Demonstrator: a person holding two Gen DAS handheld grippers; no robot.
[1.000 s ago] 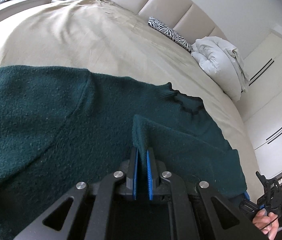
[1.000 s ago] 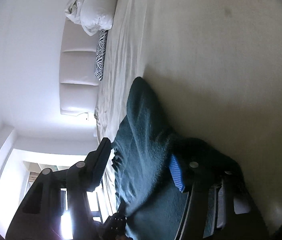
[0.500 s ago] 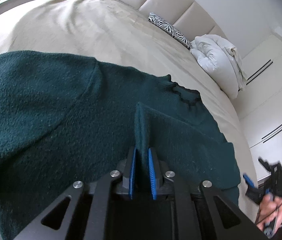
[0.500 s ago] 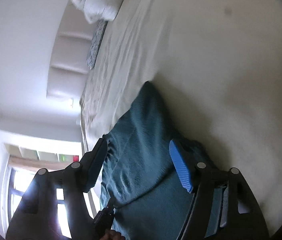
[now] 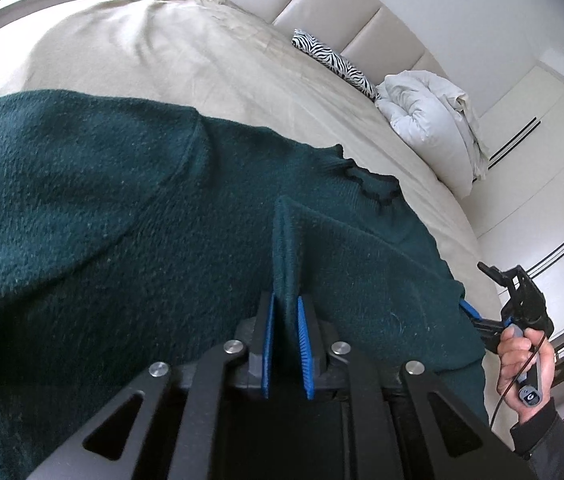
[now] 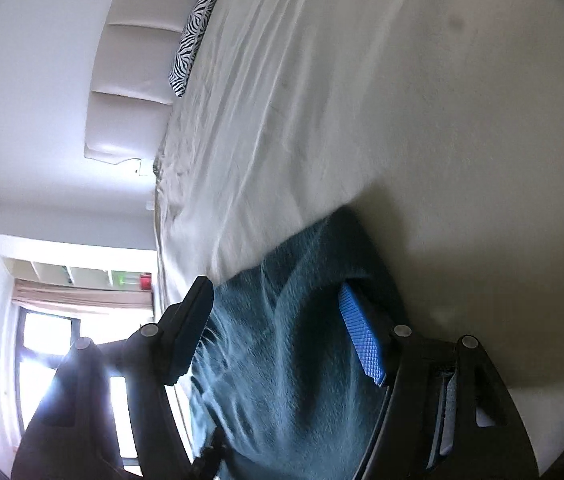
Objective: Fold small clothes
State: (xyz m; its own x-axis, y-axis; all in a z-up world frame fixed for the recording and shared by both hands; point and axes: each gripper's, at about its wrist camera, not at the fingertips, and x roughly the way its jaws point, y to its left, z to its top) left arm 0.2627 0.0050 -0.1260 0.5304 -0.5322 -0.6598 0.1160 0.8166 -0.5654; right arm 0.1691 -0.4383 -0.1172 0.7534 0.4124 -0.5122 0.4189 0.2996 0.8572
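While the left gripper (image 5: 285,312) pinches the sweater (image 5: 122,216), the right gripper (image 6: 278,312) gapes sideways.

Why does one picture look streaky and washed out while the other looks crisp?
Right wrist view: motion blur streaks the green sweater, and the bright window glares, darkening the open right gripper. Left wrist view: even light, sharp knit, fisheye bending the bed.

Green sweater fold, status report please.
Left tongs shut on green sweater fold. Right tongs open, straddling its edge. Zebra pillow far off.
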